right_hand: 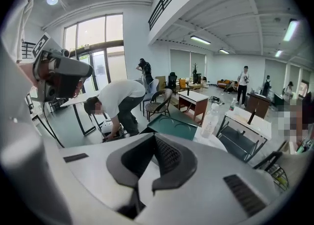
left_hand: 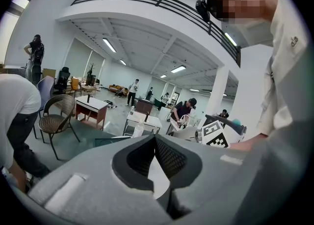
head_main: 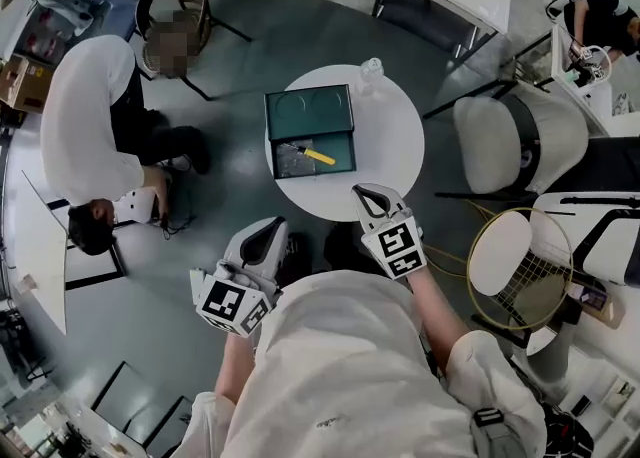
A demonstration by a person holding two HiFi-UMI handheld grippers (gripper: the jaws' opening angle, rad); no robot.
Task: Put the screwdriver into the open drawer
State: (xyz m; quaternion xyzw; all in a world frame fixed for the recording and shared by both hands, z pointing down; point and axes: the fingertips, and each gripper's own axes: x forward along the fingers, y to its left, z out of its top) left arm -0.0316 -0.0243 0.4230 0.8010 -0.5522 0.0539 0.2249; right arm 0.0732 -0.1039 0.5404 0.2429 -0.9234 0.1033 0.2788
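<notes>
A screwdriver (head_main: 313,155) with a yellow handle lies inside the open drawer (head_main: 340,161) of a dark green box (head_main: 308,111) on the round white table (head_main: 390,136). Both grippers hang near my body, short of the table's near edge. In the head view my left gripper (head_main: 263,237) is low and left of the table, jaws together and empty. My right gripper (head_main: 366,192) hovers at the table's near rim, also shut on nothing. The left gripper view shows its closed jaws (left_hand: 156,143); the right gripper view looks over its closed jaws (right_hand: 156,143) at the green box (right_hand: 171,126).
A clear plastic bottle (head_main: 371,72) stands on the table's far edge. A person in a white shirt (head_main: 90,136) bends down at the left. A wicker chair (head_main: 175,6) is behind, a padded chair (head_main: 515,141) and a racket (head_main: 520,266) at the right.
</notes>
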